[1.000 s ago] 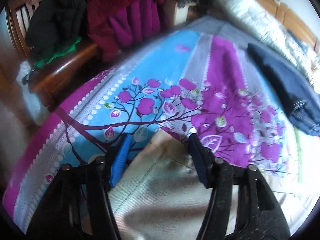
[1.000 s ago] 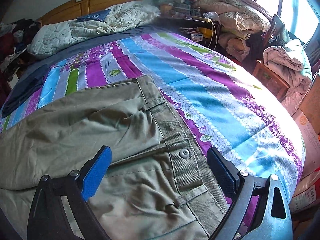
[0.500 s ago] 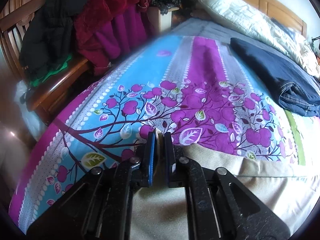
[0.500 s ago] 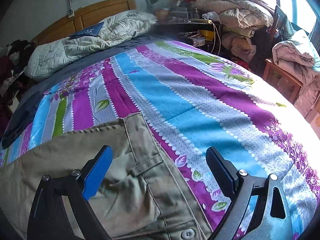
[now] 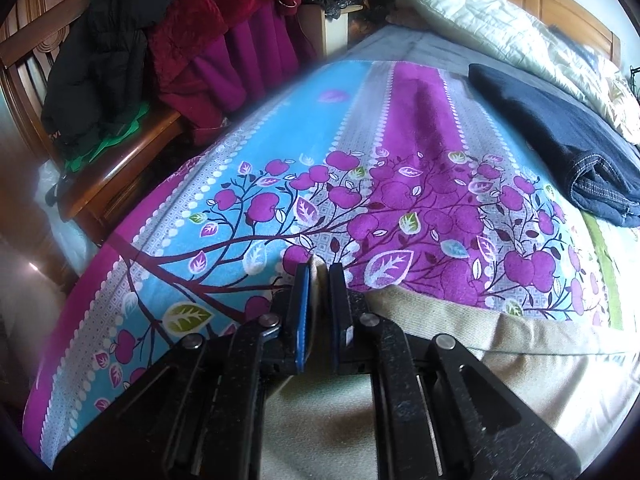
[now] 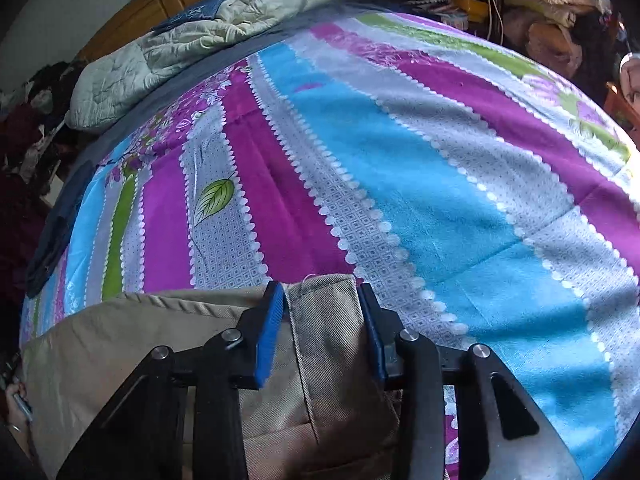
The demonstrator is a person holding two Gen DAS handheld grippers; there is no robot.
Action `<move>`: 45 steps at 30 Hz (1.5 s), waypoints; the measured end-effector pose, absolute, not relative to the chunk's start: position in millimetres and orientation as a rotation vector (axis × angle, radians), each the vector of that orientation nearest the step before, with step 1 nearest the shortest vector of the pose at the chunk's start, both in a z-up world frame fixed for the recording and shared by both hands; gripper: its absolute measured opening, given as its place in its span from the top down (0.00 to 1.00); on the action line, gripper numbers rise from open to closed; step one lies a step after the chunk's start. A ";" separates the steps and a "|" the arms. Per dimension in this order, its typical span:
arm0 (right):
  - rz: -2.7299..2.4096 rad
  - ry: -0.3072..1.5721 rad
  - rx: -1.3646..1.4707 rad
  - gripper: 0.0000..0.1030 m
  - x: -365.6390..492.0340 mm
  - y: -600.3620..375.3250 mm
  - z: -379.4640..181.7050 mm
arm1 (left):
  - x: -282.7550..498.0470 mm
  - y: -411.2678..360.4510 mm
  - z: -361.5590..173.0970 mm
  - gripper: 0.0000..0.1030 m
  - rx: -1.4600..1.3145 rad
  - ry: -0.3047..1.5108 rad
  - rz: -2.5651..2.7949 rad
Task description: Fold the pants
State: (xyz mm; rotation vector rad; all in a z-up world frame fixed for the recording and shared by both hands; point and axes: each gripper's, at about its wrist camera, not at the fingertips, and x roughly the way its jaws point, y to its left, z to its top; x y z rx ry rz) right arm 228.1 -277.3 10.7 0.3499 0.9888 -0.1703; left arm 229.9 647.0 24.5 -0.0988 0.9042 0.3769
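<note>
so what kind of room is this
Most likely a lived-in bedroom. The khaki pants lie on a bed with a striped floral cover, a quilt is bunched against a wooden headboard, and clothes are heaped on a chair beside it.

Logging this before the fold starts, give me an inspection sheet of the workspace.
Surface: bed sheet, striped purple, blue, grey.
Job's things: khaki pants flat at the near edge.
Clutter: folded dark jeans; quilt by the headboard.
Grippers: left gripper shut on a pants edge; right gripper partly closed around the waistband corner, grip uncertain.
Cables: cords among desk clutter.
Surroundings: clothes on a wooden chair.
</note>
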 end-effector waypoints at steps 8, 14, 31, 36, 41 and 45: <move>-0.139 0.876 0.331 0.86 186.0 -263.9 74.2 | 227.2 638.7 45.3 0.93 -0.070 0.909 0.453; -0.059 0.761 0.352 0.87 91.1 -249.4 145.3 | 139.3 658.0 113.5 0.93 -0.309 0.694 0.389; -0.193 0.840 0.769 0.91 -174.5 -318.1 51.1 | -196.1 699.2 50.7 0.92 -0.677 0.742 0.532; -0.023 0.806 0.911 0.52 -170.4 -291.1 54.0 | -206.7 698.2 62.6 0.77 -0.922 0.669 0.444; 0.017 0.811 1.056 0.44 -157.6 -274.5 35.2 | -179.4 698.0 66.7 0.31 -1.026 0.671 0.413; 0.014 0.792 1.128 0.44 -160.0 -271.3 24.3 | -151.1 699.2 59.5 0.33 -0.992 0.793 0.500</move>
